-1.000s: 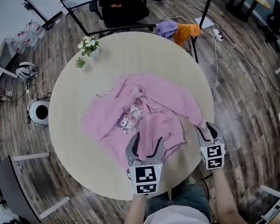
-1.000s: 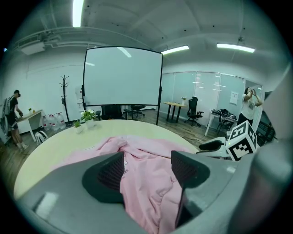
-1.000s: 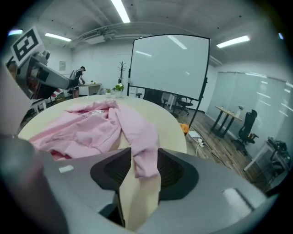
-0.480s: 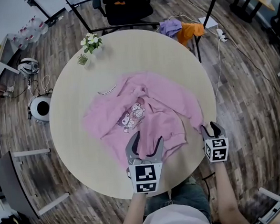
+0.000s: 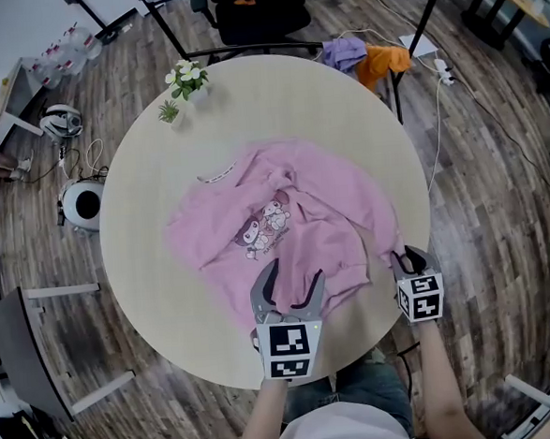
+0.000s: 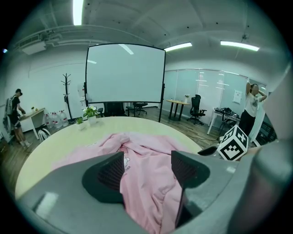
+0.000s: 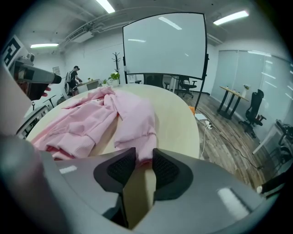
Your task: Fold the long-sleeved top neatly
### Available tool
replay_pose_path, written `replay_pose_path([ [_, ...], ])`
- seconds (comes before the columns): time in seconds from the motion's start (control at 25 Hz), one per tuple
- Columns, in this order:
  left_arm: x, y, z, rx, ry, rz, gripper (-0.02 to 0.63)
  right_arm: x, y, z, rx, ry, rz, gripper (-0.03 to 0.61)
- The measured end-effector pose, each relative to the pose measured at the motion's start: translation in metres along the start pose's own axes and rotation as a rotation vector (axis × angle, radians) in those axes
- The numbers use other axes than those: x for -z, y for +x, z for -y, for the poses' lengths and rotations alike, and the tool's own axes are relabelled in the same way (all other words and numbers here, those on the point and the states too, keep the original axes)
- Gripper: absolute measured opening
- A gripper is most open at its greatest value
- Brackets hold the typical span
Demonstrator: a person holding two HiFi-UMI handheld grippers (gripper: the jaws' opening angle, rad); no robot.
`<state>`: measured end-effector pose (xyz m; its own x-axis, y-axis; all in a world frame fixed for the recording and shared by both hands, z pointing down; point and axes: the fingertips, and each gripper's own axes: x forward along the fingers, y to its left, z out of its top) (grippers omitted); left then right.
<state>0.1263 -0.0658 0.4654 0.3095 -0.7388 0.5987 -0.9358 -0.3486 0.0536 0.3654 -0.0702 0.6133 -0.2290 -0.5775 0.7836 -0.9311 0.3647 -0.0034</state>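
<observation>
At the near right edge of the round surface (image 5: 149,166), the right hand-held gripper (image 5: 406,259) is pinching the ribbed sleeve cuff (image 7: 139,153) of the pink long-sleeved top (image 5: 330,201). That sleeve runs away from it, up and left toward the body, which lies rumpled mid-surface with its cartoon print (image 5: 262,229) facing up. So I'd guess the fold goes inward along that line. The left hand-held gripper (image 5: 293,276) is over the near hem, jaws spread, gripping nothing, and it's the one closer to the body. Count: one top, two grippers, one sleeve I can trace; the other's lost in the bunching.
</observation>
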Motion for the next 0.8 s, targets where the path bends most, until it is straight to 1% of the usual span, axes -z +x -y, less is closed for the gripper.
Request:
replay_pose_path([
  [0.04, 0.0, 0.0, -0.001, -0.002, -0.001, 0.001, 0.314, 0.0, 0.001, -0.001, -0.001, -0.005, -0.003, 0.128],
  [0.08, 0.0, 0.0, -0.001, -0.003, -0.003, 0.002, 0.314, -0.001, 0.002, 0.0, -0.001, -0.01, -0.005, 0.082],
  [0.12, 0.0, 0.0, -0.002, -0.005, -0.004, 0.003, 0.314, -0.002, 0.003, 0.0, -0.001, -0.011, -0.008, 0.06],
  [0.28, -0.002, -0.002, -0.006, -0.018, -0.012, 0.009, 0.314, -0.011, 0.001, 0.013, 0.011, 0.017, -0.007, 0.052],
  [0.4, -0.002, -0.006, -0.012, -0.03, -0.021, 0.017, 0.314, -0.031, -0.009, 0.033, 0.047, 0.036, 0.027, 0.052],
  [0.48, -0.002, -0.009, -0.016, -0.038, -0.028, 0.019, 0.314, -0.053, -0.016, 0.049, 0.063, 0.047, 0.062, 0.052],
  [0.64, -0.005, -0.012, -0.024, -0.058, -0.047, 0.032, 0.314, -0.105, -0.029, 0.078, 0.067, 0.063, 0.14, 0.051],
  [0.8, -0.006, -0.018, -0.032, -0.073, -0.069, 0.046, 0.314, -0.162, -0.035, 0.095, 0.08, 0.007, 0.197, 0.051],
])
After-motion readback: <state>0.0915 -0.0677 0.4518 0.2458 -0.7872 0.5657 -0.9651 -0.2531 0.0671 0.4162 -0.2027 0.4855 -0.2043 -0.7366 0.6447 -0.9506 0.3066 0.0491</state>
